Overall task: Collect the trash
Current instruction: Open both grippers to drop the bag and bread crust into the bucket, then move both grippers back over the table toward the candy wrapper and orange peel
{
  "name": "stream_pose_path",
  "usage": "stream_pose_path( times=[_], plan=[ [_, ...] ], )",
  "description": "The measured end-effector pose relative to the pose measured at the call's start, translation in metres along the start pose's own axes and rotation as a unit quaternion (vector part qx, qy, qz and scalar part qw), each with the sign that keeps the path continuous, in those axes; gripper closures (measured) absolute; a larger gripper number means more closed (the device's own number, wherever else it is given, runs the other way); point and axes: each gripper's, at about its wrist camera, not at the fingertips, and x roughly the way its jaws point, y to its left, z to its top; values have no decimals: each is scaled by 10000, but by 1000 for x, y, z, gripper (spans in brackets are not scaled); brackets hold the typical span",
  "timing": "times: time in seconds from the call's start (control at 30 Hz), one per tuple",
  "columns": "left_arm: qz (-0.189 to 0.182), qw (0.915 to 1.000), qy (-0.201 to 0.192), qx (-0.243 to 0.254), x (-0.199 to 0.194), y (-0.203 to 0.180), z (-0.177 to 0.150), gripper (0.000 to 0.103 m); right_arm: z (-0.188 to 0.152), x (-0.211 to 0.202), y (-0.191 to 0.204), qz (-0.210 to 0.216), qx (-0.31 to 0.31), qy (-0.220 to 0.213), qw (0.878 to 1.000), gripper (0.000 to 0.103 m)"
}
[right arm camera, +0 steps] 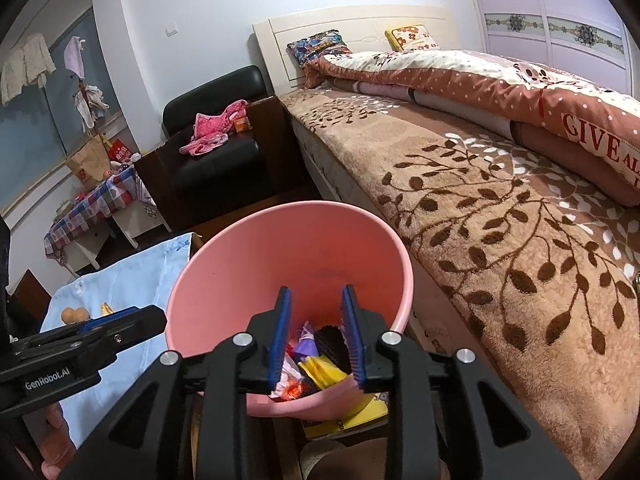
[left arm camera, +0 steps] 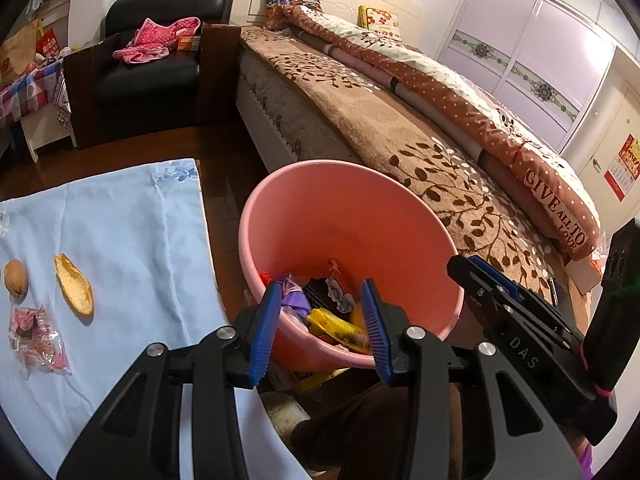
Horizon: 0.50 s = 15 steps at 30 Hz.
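both grippers (left arm camera: 320, 330) (right arm camera: 316, 338) sit empty w/ fingers apart over pink bin (left arm camera: 320, 172), so next go left for orange peel (left arm camera: 74, 290) & wrapper (left arm camera: 36, 336).

My left gripper (left arm camera: 320, 320) hung over the near rim of the pink bucket (left arm camera: 344, 216), its blue pads apart with nothing pressed between them. Down in the bucket lay a yellow wrapper (left arm camera: 338, 326), a purple scrap (left arm camera: 295, 302) and other mixed rubbish. My right gripper (left arm camera: 496, 284) reached in from the right, just past the bucket's rim. To the left, on the pale blue cloth (left arm camera: 132, 232), sat an orange peel (left arm camera: 74, 290), a walnut (left arm camera: 16, 279) and a crumpled clear wrapper (left arm camera: 36, 338). The bed (left arm camera: 400, 128) ran behind the bucket.
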Motion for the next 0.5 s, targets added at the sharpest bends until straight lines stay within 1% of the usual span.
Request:
stream_pose_path(
  times=[0.1,0.5],
  plan=[
    [-2,10000,-13,-26,-3,2,0,61,0,-1,1,0,-7,-3,10000,73],
    [74,9998,-142,-145,-24,18,-5,61,-7,-3,22,203,-130,102,9997,73]
  ],
)
